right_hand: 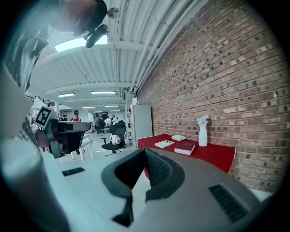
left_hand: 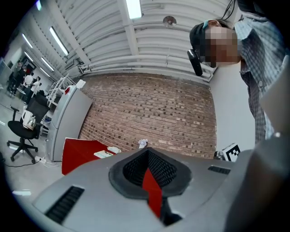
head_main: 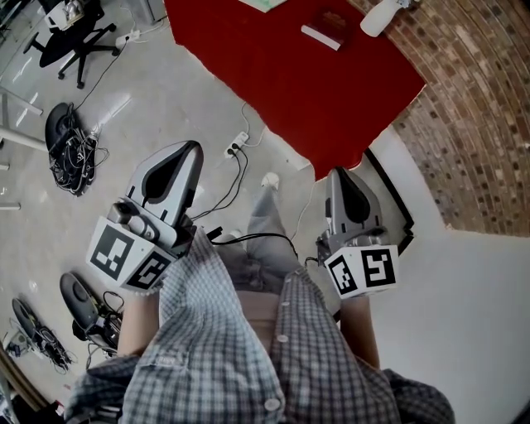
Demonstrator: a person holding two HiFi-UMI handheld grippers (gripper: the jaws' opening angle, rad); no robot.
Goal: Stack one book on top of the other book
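On the red table, at the top of the head view: one dark red book, lying flat near the far edge, and one pale book, flat and apart from the first, further along the same top and cut off by the frame edge in the head view. The two books are not stacked. Beside the dark red book, close to the brick wall, stands a white spray bottle, upright. A small white item lies past the pale book, perhaps a cloth; it is too small to tell. Left gripper: held over the grey floor, well short of the table, jaws closed tip to tip, nothing between them; only the red of the table shows through the notch behind the tips. Right gripper: held just before the near corner of the table, jaws likewise closed and empty, pointing toward the books. Neither gripper touches a book. On the floor: a white power strip with trailing cables, a bundle of dark cables, and a black office chair at the upper left. Lower frame: the person's checked shirt.
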